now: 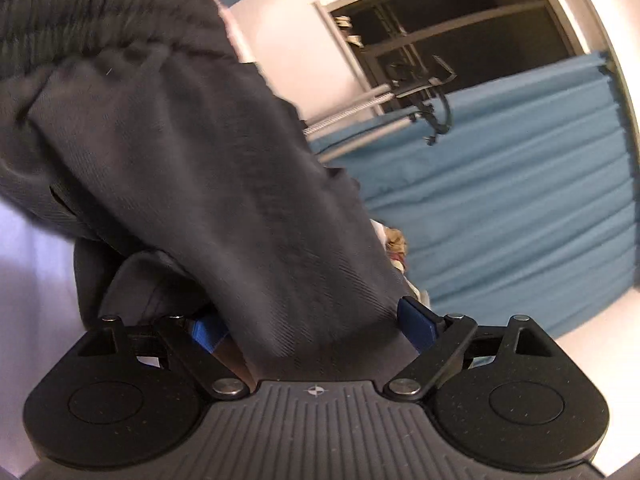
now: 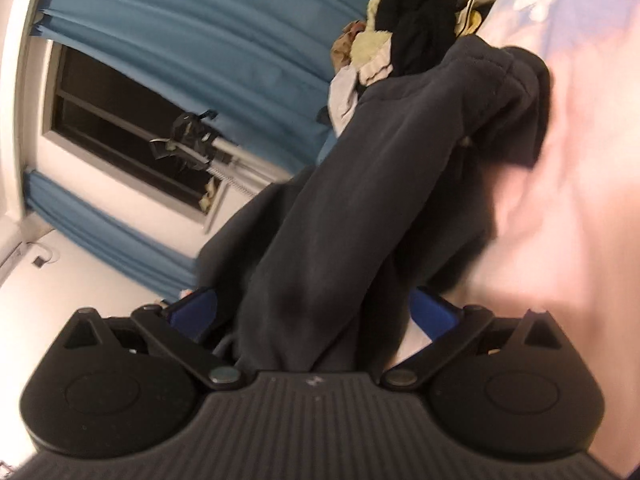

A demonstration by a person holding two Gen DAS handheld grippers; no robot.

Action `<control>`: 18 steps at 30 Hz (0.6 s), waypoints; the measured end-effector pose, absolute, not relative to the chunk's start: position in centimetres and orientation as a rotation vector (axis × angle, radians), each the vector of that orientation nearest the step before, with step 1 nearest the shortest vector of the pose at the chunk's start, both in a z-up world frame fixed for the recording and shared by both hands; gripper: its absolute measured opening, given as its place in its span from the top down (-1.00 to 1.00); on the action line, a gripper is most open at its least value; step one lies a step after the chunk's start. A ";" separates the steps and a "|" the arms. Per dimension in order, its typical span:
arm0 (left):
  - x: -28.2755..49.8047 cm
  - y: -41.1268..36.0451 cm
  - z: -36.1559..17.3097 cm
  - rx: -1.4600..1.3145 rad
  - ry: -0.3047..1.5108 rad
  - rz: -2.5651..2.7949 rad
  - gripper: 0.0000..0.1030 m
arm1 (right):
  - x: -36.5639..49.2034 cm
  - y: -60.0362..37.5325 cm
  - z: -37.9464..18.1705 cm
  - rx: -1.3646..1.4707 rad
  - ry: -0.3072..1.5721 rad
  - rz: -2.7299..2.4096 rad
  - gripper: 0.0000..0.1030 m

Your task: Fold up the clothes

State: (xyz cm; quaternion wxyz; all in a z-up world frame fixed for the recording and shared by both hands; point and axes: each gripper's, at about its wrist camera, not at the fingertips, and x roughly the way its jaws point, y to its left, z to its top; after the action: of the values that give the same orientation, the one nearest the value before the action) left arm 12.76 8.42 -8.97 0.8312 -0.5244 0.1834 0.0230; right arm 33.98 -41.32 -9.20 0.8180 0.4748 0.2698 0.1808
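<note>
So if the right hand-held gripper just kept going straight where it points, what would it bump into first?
The dark grey garment. It already lies between the right hand-held gripper fingers and stretches ahead along its line. Beyond it sits a pile of clothes, though depth is hard to judge.
</note>
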 end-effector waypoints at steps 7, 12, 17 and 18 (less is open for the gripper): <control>12.2 8.0 -11.1 -1.021 0.401 0.138 0.38 | 35.7 -41.6 -10.8 0.976 0.538 0.277 0.25; 10.4 9.3 -9.8 -1.024 0.384 0.135 0.77 | 33.7 -41.8 -7.5 0.881 0.477 0.210 0.58; 8.1 10.7 -6.8 -1.026 0.272 0.129 0.83 | 29.5 -44.9 -2.9 0.846 0.332 0.134 0.64; 7.6 11.3 -6.4 -1.039 0.246 0.132 0.83 | 28.6 -45.7 -2.0 0.844 0.300 0.125 0.64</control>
State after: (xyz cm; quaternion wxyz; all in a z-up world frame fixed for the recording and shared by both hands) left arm 7.65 11.27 -6.41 0.8589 -0.4946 0.1170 0.0629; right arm 28.58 -45.65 -1.99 0.8996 0.4076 0.1451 0.0602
